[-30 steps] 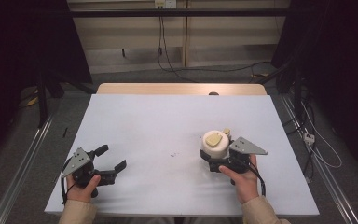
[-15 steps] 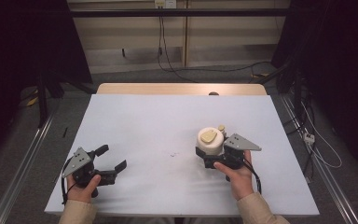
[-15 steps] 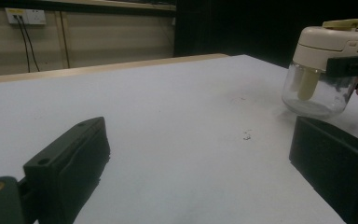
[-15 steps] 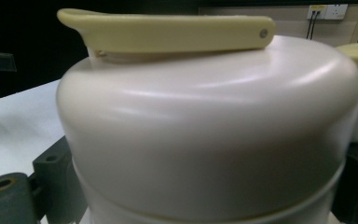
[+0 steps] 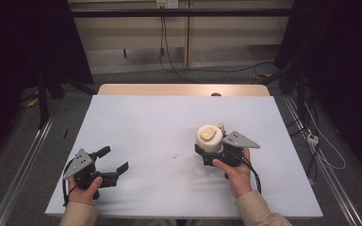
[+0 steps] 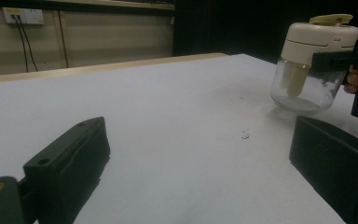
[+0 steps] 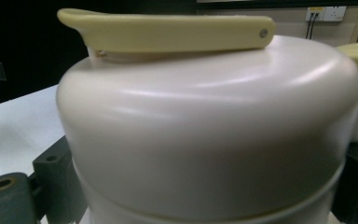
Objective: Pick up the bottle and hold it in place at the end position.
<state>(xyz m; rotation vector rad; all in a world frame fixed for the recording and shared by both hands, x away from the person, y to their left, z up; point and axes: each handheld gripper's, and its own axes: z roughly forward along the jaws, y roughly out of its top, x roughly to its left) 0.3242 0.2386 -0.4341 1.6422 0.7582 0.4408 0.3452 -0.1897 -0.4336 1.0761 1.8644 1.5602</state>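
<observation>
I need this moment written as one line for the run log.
left gripper: open, holding nothing | right gripper: shut on jar | jar: upright, cream lid on, glass body | table: white

This looks like a lab or recording room rather than a home. A bare white worktop (image 5: 169, 117) stands alone on grey carpet (image 5: 136, 77), with metal floor rails (image 5: 21, 162) along its left and right edges, dark curtains (image 5: 19, 42) (both sides), loose cables (image 5: 311, 127) and a wall socket (image 5: 166, 4) beyond its far edge.
</observation>
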